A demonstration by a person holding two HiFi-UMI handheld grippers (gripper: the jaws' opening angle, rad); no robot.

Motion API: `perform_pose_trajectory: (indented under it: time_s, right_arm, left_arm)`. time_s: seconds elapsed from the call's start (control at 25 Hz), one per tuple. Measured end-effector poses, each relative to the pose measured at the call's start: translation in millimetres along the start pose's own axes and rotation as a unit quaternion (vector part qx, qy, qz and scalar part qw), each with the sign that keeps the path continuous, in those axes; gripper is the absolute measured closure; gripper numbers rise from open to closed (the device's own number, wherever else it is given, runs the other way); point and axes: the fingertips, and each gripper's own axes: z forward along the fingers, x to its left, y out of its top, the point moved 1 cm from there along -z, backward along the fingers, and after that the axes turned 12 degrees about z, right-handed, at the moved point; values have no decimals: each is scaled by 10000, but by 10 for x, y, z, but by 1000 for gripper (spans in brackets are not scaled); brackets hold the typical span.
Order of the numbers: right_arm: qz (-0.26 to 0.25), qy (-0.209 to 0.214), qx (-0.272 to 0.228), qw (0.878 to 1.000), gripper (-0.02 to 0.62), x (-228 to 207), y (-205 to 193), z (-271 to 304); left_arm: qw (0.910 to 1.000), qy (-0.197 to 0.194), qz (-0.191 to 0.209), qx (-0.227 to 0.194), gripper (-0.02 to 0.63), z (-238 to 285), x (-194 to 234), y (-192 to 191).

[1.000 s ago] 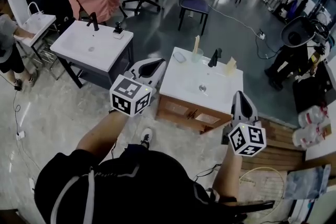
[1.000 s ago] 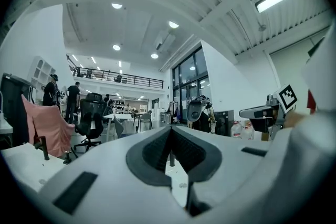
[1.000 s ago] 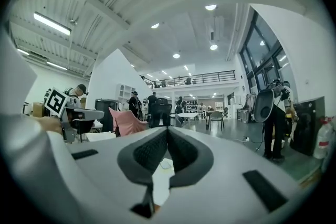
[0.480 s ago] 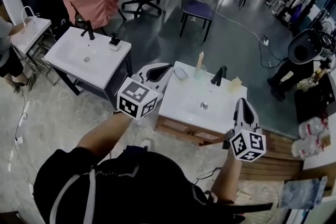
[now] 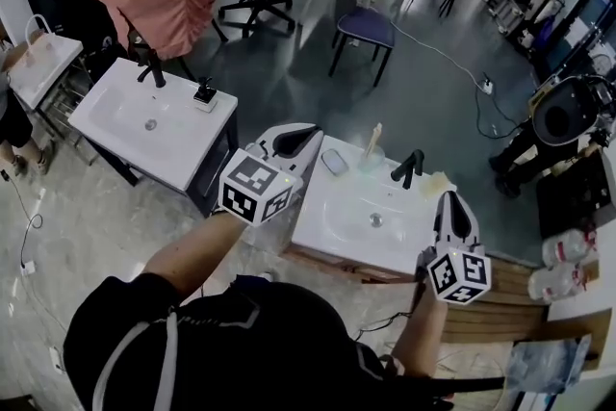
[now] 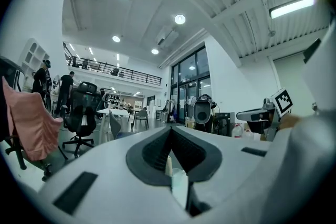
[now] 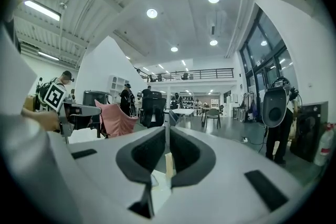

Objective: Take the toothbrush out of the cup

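Toothbrush [image 5: 373, 138] in cup [image 5: 369, 160], basin's [image 5: 332, 212] back edge

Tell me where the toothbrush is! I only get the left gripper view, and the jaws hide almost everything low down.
Observer: In the head view, the toothbrush stands in a clear cup at the back edge of a white sink, just left of the black faucet.
Operator: Is anything else next to the cup?
Observer: Yes, a small grey oval thing lies on the sink top to the cup's left. I cannot tell what it is.
Operator: What is my other gripper doing?
Observer: The right gripper is near the sink's right front corner. Its own view shows the jaws a crack apart, having just been opening, and gripping nothing.
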Motion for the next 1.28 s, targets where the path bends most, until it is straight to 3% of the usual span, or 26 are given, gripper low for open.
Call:
perform_pose_trajectory:
  time_s: [0.36, 0.96, 1.28]
  right_arm:
    - [15, -81, -20, 10000, 560, -315, 13, 309]
    - [26, 565, -158, 9983, 528, -1309, 371, 712]
    - [355, 451, -307, 9979, 526, -1973, 225, 864]
  left_arm:
    - [10000, -34, 27, 58, 603, 411, 100, -102]
    - [9969, 764, -147, 111, 601, 1104, -216, -56]
    - [9937, 1066, -253, 230, 601, 1415, -429, -161]
